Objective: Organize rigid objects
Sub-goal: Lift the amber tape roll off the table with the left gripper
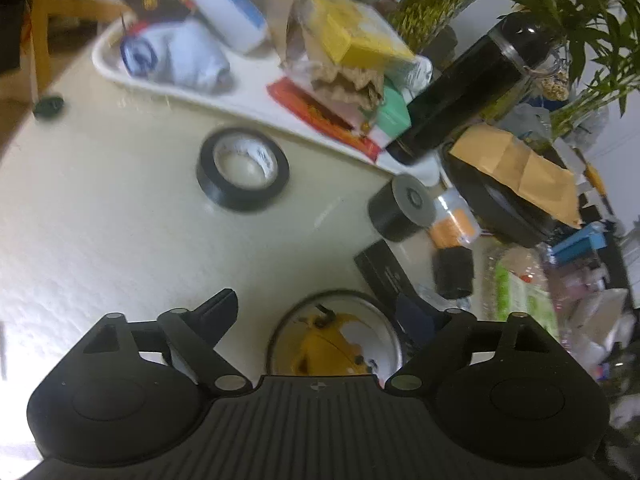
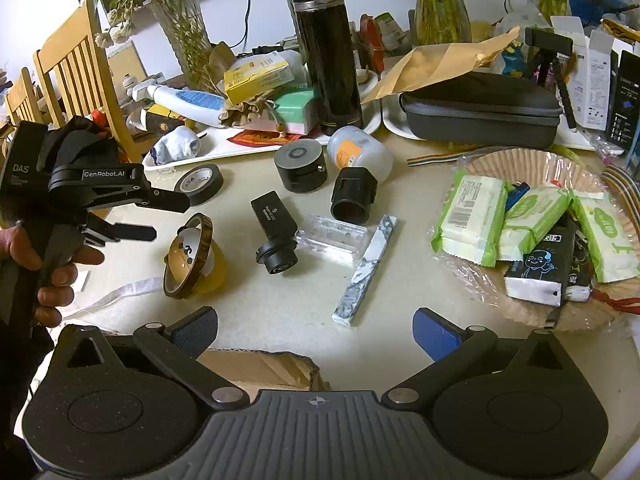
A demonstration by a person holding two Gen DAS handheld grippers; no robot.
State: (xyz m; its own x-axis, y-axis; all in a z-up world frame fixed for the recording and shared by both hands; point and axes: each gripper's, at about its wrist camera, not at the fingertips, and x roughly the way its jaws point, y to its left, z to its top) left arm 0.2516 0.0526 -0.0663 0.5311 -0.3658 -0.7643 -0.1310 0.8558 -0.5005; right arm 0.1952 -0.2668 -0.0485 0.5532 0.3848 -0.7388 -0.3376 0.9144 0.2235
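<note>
Left tongs (image 1: 324, 316) spread, angled down over amber tape roll (image 2: 192, 258)

A brown-rimmed tape roll (image 2: 192, 258) leans tilted on the cream tabletop (image 2: 280, 304), propped against a yellowish piece beside it. Behind it a black tape roll (image 2: 200, 183) lies flat, near a white tray (image 2: 208, 148). To the right a grey-topped black cylinder (image 2: 300, 164) stands upright, a black tube (image 2: 353, 196) lies on its side just beside a white jar with an orange label (image 2: 358, 152), and a small black camera-like block (image 2: 274, 230) lies by a clear plastic case (image 2: 331, 237) and a marbled bar (image 2: 366, 270).
</note>
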